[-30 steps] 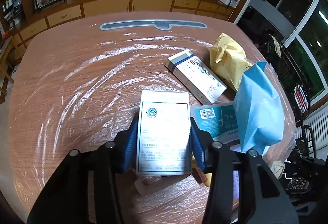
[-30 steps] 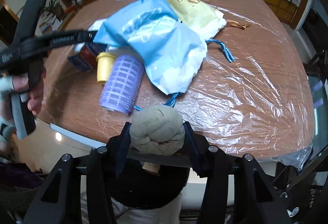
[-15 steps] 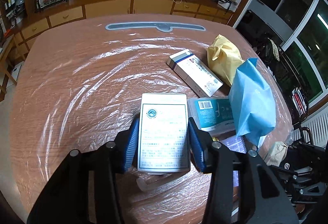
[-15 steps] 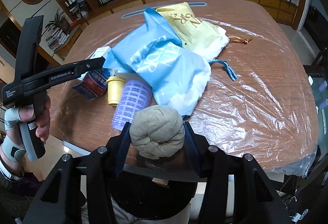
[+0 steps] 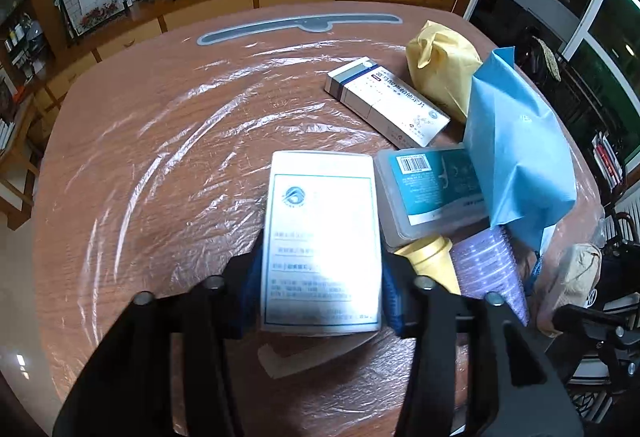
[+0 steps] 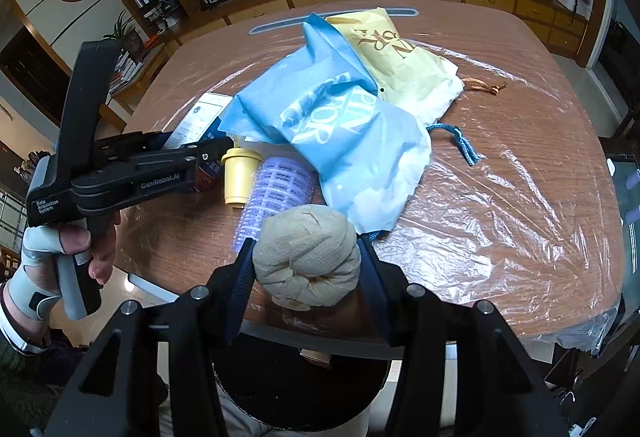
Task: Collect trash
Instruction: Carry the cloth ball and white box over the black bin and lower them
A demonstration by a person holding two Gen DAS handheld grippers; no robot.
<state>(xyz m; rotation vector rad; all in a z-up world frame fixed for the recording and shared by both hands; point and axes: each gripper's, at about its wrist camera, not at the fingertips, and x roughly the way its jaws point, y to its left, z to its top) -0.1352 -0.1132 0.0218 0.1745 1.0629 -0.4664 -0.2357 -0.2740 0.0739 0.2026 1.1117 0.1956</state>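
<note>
My left gripper [image 5: 320, 289] is shut on a flat white box [image 5: 322, 237] with printed text, held above the plastic-covered wooden table [image 5: 160, 157]. In the right wrist view my right gripper [image 6: 306, 269] is shut on a crumpled beige paper wad [image 6: 306, 257] at the table's near edge, over a dark round bin [image 6: 288, 385] below. The left gripper [image 6: 132, 173] shows there at the left, in a person's hand [image 6: 76, 249]. On the table lie a blue bag [image 6: 340, 129], a yellow bag [image 6: 396, 61], a purple hair roller [image 6: 280, 185] and a yellow cap [image 6: 240, 173].
A long white medicine box [image 5: 384, 101] and a teal-labelled clear case [image 5: 432, 189] lie right of the held box. Blue cord [image 6: 456, 141] and brown cord [image 6: 484, 87] trail from the bags. Cabinets and a television line the far wall.
The left gripper with its white box has drifted slightly, so the roller, cap and teal case show more beside it. The right view has tilted toward the table; the wad stays gripped.
</note>
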